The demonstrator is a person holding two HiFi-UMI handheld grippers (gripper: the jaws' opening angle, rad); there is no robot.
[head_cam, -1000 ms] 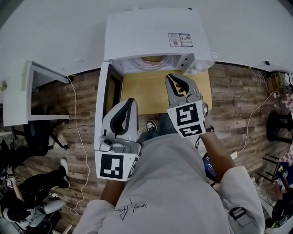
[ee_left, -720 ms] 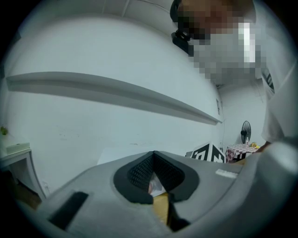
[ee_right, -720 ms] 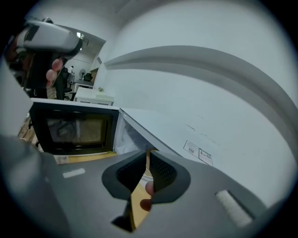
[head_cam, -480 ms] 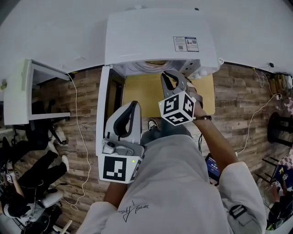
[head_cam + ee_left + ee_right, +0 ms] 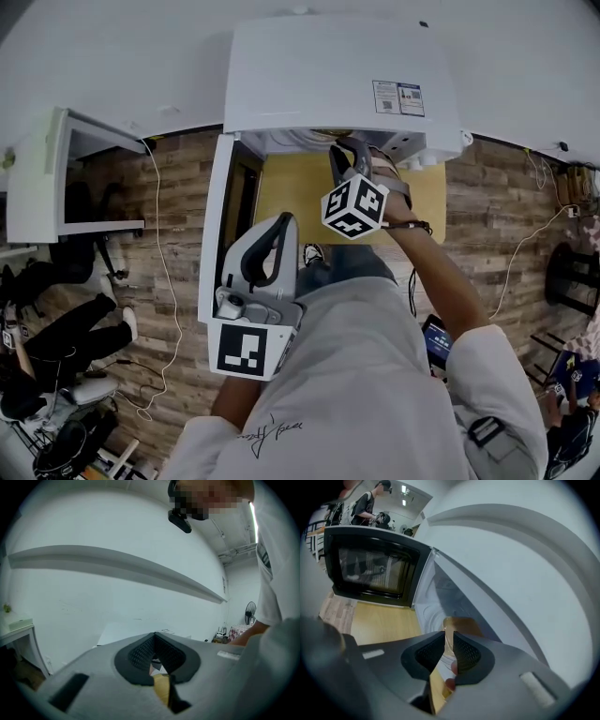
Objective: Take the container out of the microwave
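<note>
The white microwave (image 5: 319, 75) stands on a yellow wooden table (image 5: 291, 202), its door (image 5: 228, 220) swung open to the left. In the right gripper view a brownish container (image 5: 461, 624) sits deep inside the white cavity, just beyond the jaw tips. My right gripper (image 5: 349, 152) is rolled on its side at the cavity's mouth. Its jaws (image 5: 448, 632) stand a narrow slit apart with nothing between them. My left gripper (image 5: 279, 225) hangs back near my body beside the door. Its pads (image 5: 154, 639) meet, holding nothing, and it faces a white wall.
The door's dark window (image 5: 375, 569) lies left of the cavity. A white cabinet (image 5: 56, 178) stands at the far left, and a cable (image 5: 169, 281) trails over the plank floor. People sit at the lower left (image 5: 56, 347). The microwave's knobs (image 5: 427, 159) are at the right.
My right gripper has moved forward from above the table to the microwave's mouth and rolled onto its side. The left gripper has barely shifted.
</note>
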